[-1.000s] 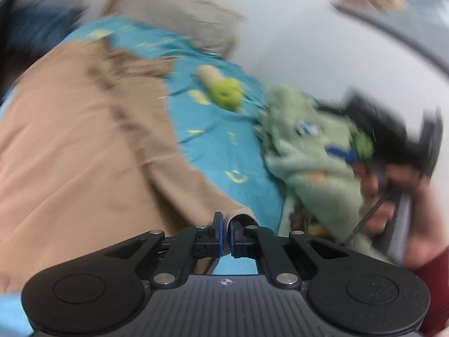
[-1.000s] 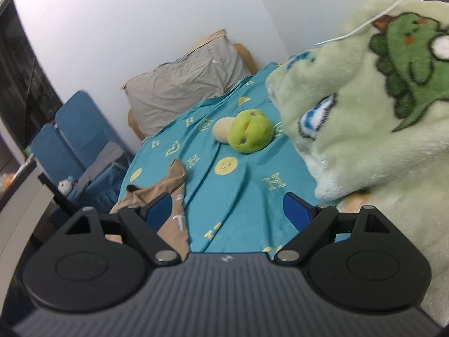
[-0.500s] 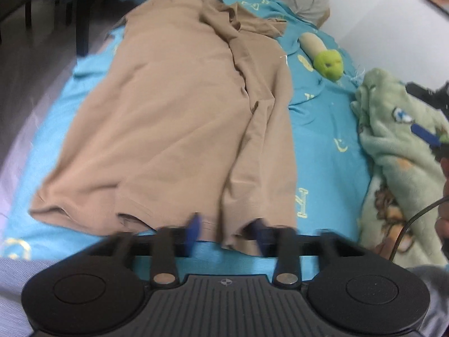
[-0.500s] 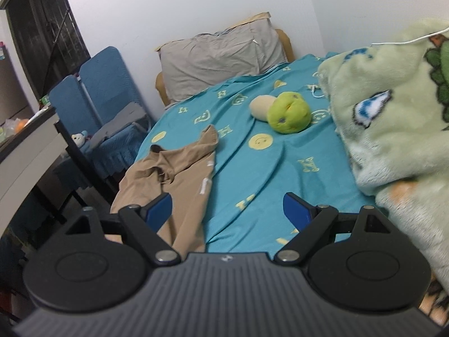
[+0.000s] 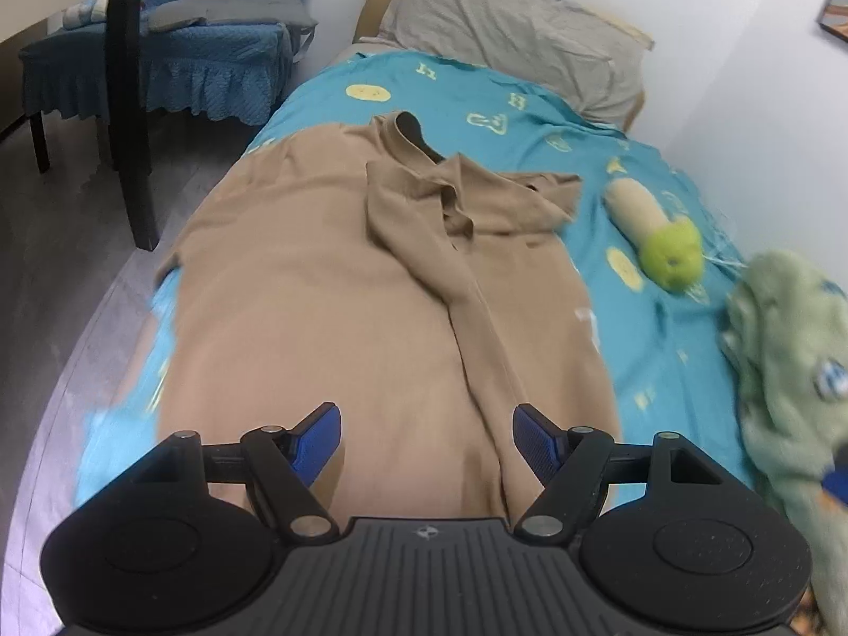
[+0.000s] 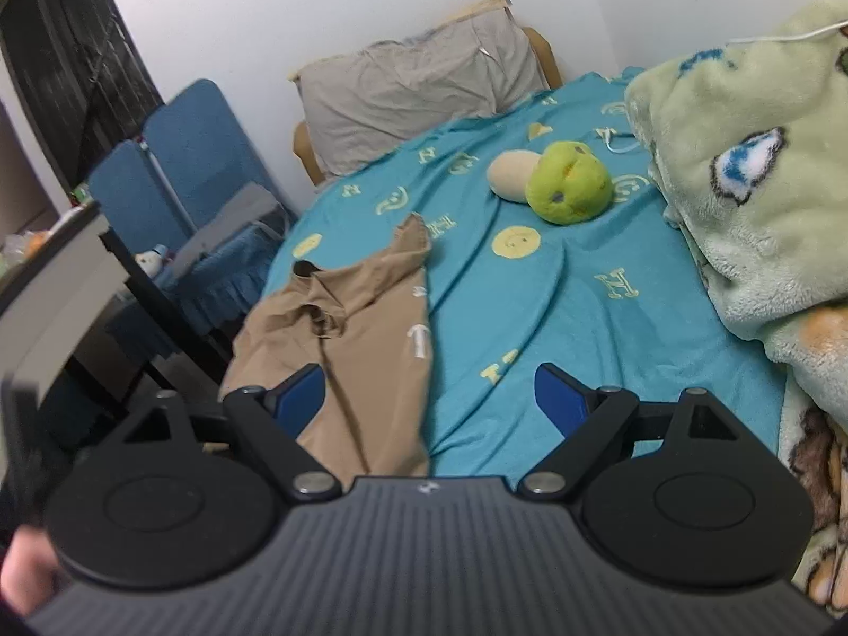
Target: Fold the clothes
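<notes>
A tan long-sleeved shirt [image 5: 328,307] lies spread on the teal bed sheet [image 5: 636,350], collar toward the pillow, with one sleeve folded down its middle. My left gripper [image 5: 426,437] is open and empty, hovering over the shirt's near hem. In the right wrist view the shirt [image 6: 371,350] lies at the left of the bed. My right gripper [image 6: 429,397] is open and empty above the shirt's right edge and the sheet [image 6: 530,307].
A grey pillow [image 5: 509,37] lies at the head of the bed. A green and beige plush toy [image 5: 662,238] sits right of the shirt. A pale green fleece blanket [image 6: 752,169] is heaped along the right side. Blue chairs [image 5: 175,47] and a dark table leg [image 5: 132,106] stand left.
My left gripper let go of the shirt's hem, opened wide and pulled back. The shirt now lies flat. My right gripper moved left toward the shirt, staying open.
</notes>
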`<state>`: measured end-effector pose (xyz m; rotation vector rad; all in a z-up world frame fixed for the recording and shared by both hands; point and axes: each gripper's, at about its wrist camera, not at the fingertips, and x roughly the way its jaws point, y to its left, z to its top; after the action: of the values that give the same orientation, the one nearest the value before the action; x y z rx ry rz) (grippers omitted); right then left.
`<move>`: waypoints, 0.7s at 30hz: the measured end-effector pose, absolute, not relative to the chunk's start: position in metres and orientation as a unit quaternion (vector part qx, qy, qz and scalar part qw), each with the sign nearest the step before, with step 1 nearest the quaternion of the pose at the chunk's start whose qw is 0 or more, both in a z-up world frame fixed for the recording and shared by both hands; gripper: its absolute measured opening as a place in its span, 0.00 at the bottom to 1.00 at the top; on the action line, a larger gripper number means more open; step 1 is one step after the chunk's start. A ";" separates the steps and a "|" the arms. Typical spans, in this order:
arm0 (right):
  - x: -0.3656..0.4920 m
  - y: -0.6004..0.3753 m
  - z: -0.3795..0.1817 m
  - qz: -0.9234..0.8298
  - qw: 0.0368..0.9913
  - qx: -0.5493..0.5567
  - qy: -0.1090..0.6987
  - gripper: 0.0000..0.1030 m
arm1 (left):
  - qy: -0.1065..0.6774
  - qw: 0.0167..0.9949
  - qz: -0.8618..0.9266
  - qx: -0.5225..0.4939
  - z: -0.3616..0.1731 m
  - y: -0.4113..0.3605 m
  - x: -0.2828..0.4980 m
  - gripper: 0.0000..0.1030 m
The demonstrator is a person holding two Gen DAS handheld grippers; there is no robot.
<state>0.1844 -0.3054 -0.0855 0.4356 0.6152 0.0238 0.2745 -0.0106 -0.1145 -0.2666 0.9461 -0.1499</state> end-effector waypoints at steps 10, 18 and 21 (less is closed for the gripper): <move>0.243 -0.345 -0.117 -0.010 0.896 0.301 0.328 0.85 | 0.530 0.833 -0.141 -0.070 -0.154 -0.009 0.227 0.70; 0.228 -0.349 -0.115 0.007 0.884 0.336 0.325 0.85 | 0.570 0.808 -0.124 -0.079 -0.163 0.018 0.166 0.65; 0.220 -0.346 -0.111 0.010 0.886 0.333 0.323 0.85 | 0.558 0.817 -0.140 -0.045 -0.158 0.019 0.150 0.64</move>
<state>0.2198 -0.3458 -0.1115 0.6927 0.6715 0.0208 0.1498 0.0187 -0.1579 -0.0951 1.1888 -0.2985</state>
